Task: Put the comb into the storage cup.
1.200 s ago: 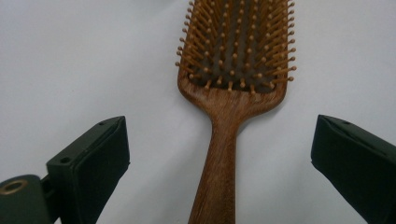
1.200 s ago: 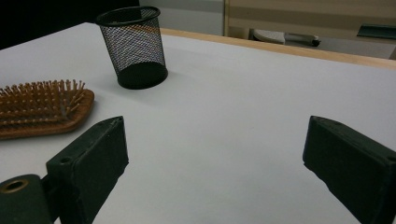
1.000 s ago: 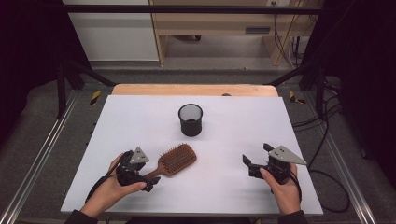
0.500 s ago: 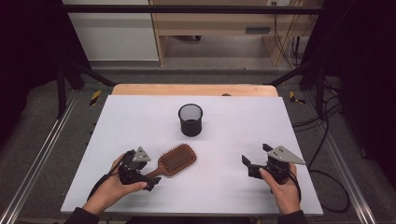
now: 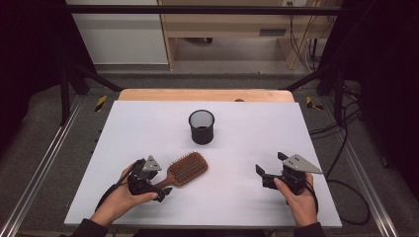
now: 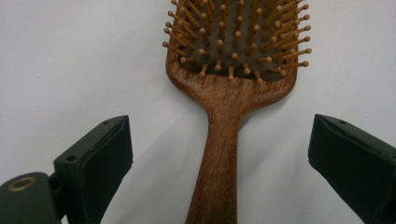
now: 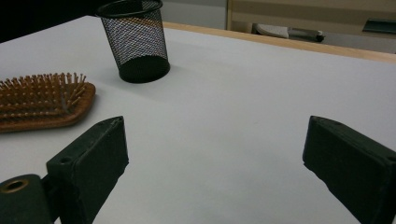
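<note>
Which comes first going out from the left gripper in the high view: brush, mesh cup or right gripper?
1. Brush: right at the left gripper, its handle between the open jaws.
2. Mesh cup: farther up the table, near its middle.
3. Right gripper: across the table on the right side, open over bare surface.

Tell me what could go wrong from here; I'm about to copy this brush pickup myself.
The left gripper is open astride the hairbrush handle; gripped so far from the heavy head, the brush may droop or twist. Its bristles point up, so they could snag the rim of the mesh cup if it goes there.
</note>
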Tool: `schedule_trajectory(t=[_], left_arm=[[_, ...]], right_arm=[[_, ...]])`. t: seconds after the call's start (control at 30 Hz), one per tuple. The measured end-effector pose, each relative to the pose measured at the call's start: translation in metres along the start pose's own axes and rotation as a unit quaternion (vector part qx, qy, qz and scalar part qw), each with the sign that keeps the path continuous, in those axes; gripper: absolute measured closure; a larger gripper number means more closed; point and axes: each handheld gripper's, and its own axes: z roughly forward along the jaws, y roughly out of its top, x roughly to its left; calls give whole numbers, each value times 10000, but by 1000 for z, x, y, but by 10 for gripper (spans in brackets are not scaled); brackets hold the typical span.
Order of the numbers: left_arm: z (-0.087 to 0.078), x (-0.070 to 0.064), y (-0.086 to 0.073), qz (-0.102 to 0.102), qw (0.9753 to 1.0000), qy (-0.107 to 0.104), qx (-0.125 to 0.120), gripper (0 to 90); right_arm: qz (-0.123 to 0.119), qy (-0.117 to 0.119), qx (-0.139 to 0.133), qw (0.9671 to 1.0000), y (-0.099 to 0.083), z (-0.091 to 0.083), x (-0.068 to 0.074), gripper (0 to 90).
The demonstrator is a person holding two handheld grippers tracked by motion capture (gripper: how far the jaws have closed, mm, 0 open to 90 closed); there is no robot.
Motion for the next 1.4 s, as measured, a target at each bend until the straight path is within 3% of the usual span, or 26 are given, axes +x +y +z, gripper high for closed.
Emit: schedule_trajectory(t=[0.5,0.67,1.17,1.4], left_arm=[[4,-1,-1,54,9998,-78,152,110],[3,0,-2,9,9999,-27,133,189],[0,3,3,-118,9995,-148,255,463],[4,2,9,28,9980,-269,568,535]], right_arm=[[-8,14,41,10000,-1,0,1,71],[-8,31,62,10000,-1,2,1,71],[7,68,82,9999,-1,2,2,71],[-25,108,126,9999,-2,5,3,71]])
